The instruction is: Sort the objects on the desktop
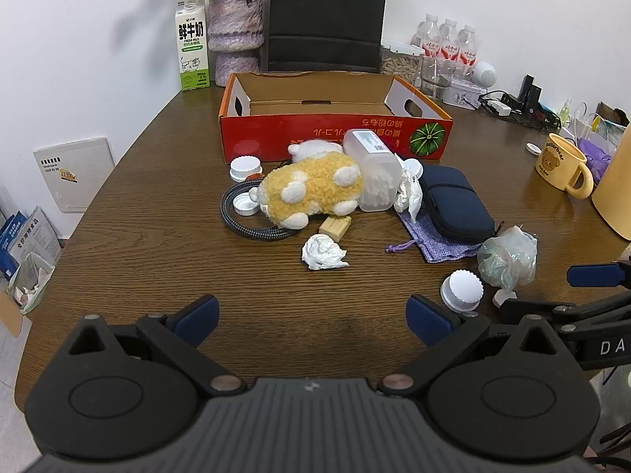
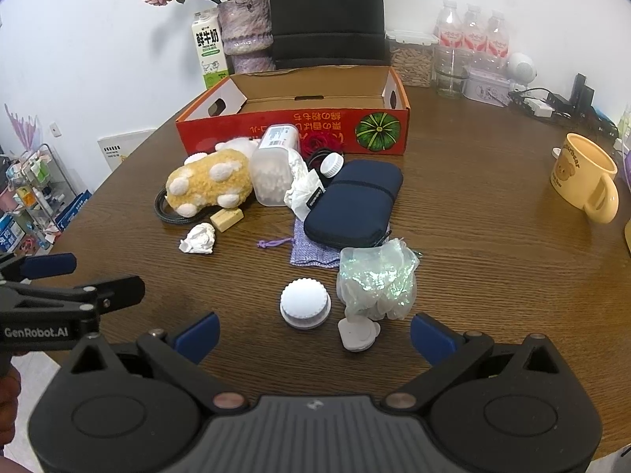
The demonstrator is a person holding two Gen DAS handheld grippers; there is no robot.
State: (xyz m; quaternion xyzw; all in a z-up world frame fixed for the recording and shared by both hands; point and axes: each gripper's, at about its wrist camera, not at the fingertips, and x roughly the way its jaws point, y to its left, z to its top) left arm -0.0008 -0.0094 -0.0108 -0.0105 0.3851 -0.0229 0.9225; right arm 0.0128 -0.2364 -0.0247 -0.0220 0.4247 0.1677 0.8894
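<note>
Left gripper (image 1: 311, 317): jaws wide apart, over bare table (image 1: 157, 213) near front edge.
Right gripper (image 2: 315, 333): spread wide, empty, white cap (image 2: 304, 303) just ahead.
Clutter: mid-table, before red box (image 1: 335, 136).

We see a dark brown wood-grain table (image 1: 157, 236), a red box (image 1: 335, 134) printed with a green striped pumpkin, a yellow plush toy (image 1: 311, 187) with white spots, a navy pouch (image 2: 355, 205), a lilac drawstring bag (image 2: 315, 254) and a yellow mug (image 2: 583, 177).
</note>
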